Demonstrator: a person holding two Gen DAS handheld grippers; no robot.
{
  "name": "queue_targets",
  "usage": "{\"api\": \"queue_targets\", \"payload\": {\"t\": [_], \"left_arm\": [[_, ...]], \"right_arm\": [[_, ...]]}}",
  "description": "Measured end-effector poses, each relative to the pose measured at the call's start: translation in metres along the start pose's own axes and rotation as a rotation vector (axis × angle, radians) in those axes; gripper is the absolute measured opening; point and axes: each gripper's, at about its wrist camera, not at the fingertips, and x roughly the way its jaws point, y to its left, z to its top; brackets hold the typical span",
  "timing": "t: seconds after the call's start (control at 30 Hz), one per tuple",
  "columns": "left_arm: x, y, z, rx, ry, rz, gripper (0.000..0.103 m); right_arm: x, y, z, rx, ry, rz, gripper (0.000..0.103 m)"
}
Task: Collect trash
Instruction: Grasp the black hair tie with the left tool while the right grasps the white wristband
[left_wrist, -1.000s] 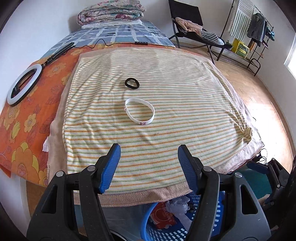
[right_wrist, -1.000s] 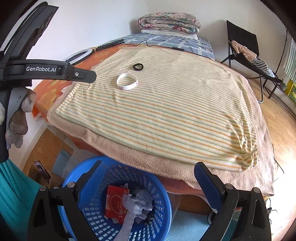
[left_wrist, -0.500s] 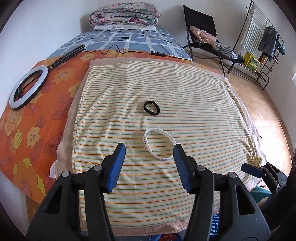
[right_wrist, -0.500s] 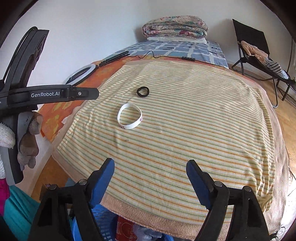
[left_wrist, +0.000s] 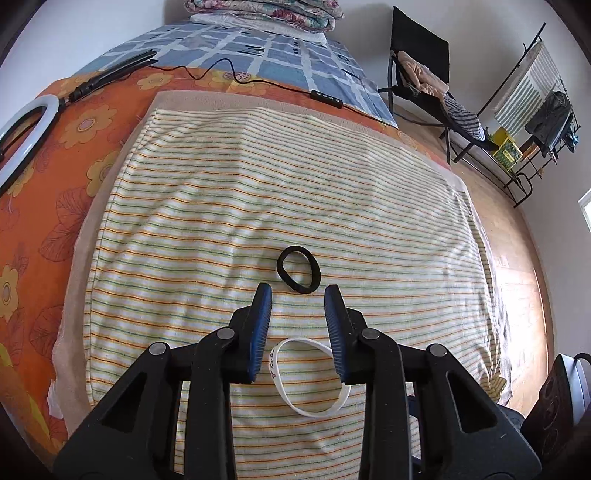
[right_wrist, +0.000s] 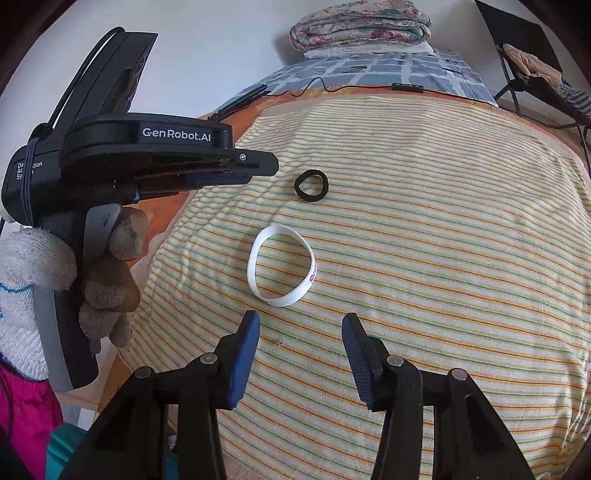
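While both grippers are hovering over the bed, the findings run view by view as follows.

Left wrist view, gripper: the left gripper (left_wrist: 298, 291) is hanging released above the striped towel (left_wrist: 221, 206), its blue jaws standing apart and gripping nothing.
Left wrist view, black band: the black hair tie (left_wrist: 298, 274) is lying flat on the towel just ahead of the fingertips and almost centred between them; its longer axis is running diagonally, from upper left to lower right.
Left wrist view, white band: the white wristband (left_wrist: 308, 376) is lying flat under the gripper, behind the fingertips and partly hidden by the right-hand jaw.
Left wrist view, judgement: this gripper is appearing to line up on the hair tie rather than the wristband; a short forward and downward reach would seem enough.

Right wrist view, gripper: the right gripper (right_wrist: 300, 320) is also hanging released and empty, jaws wide apart.
Right wrist view, white band: the wristband (right_wrist: 282, 265) is lying just ahead of the fingertips, slightly left of centre, its oval stretching away from the gripper.
Right wrist view, black band: the hair tie (right_wrist: 311, 185) is lying farther off, beyond the wristband and apart from it.
Right wrist view, other gripper: the left gripper (right_wrist: 255, 168), held by a gloved hand (right_wrist: 107, 273), is pointing in from the left, its tip sitting near the hair tie.

Nearer hand, judgement: left for the hair tie, right for the wristband.
Risk, judgement: both bands are lying thin and flat on soft cloth, so a jaw may be pinching towel along with the band.
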Motion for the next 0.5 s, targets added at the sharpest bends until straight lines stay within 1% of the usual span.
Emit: {"api": "queue_targets", "payload": {"t": [0.03, 0.07, 0.1, 0.17, 0.27, 0.37, 0.5], "left_arm": [[0.006, 0.001, 0.002, -0.005, 0.006, 0.002, 0.029], [0.011, 0.002, 0.005, -0.009, 0.013, 0.000, 0.025], [0.017, 0.003, 0.007, -0.010, 0.024, -0.001, 0.020], [0.025, 0.004, 0.009, -0.015, 0.035, 0.001, 0.015], [0.034, 0.005, 0.012, -0.027, 0.040, 0.010, 0.015], [0.040, 0.007, 0.016, -0.041, 0.038, 0.011, 0.015], [0.049, 0.008, 0.019, -0.042, 0.044, 0.028, 0.015]], "right_arm": [[0.003, 0.000, 0.002, 0.002, 0.002, 0.002, 0.049], [0.006, 0.001, 0.004, 0.001, 0.004, 0.001, 0.049], [0.008, 0.001, 0.006, 0.000, 0.006, 0.001, 0.048], [0.013, 0.001, 0.010, 0.006, 0.010, 0.007, 0.046], [0.020, 0.002, 0.014, 0.013, 0.014, 0.002, 0.044], [0.025, 0.001, 0.017, 0.026, 0.019, -0.001, 0.040], [0.029, 0.002, 0.018, 0.038, 0.018, -0.002, 0.038]]}}
